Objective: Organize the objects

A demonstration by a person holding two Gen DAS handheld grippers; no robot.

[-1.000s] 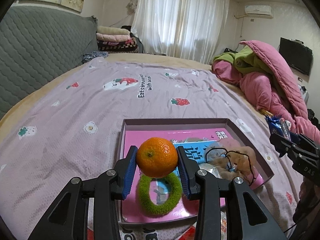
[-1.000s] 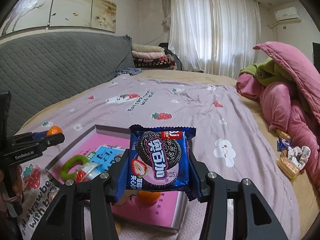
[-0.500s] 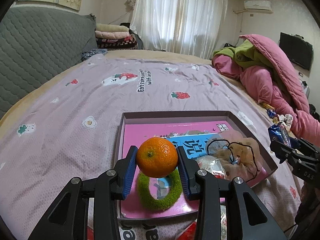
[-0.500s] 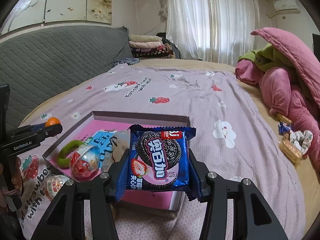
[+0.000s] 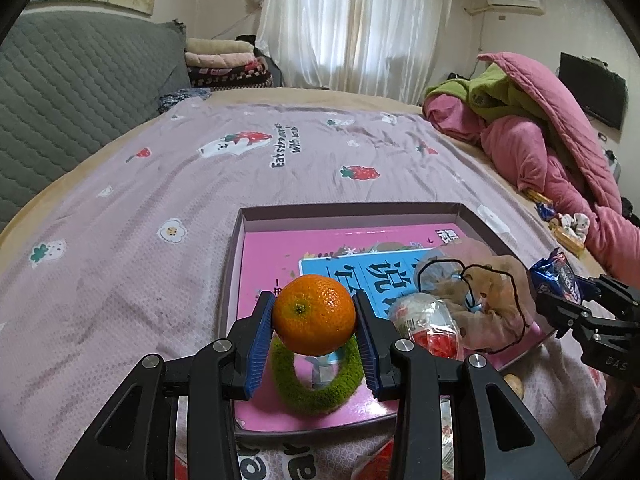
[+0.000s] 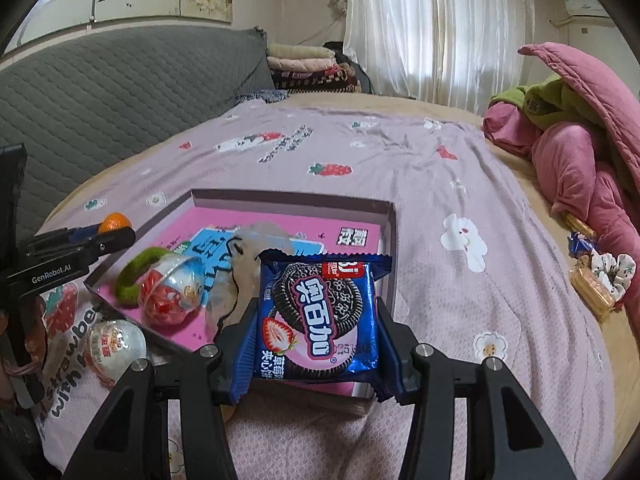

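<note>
Orange tangerine is clamped between the blue pads of the left gripper, above the green ring in the tray. A blue cookie pack is pinched upright by the right gripper, over the tray's near right edge.

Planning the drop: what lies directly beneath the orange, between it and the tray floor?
In the left wrist view, a green fuzzy ring lies on the tray under the orange.

right gripper | clamps cookie packet | above tray
</note>
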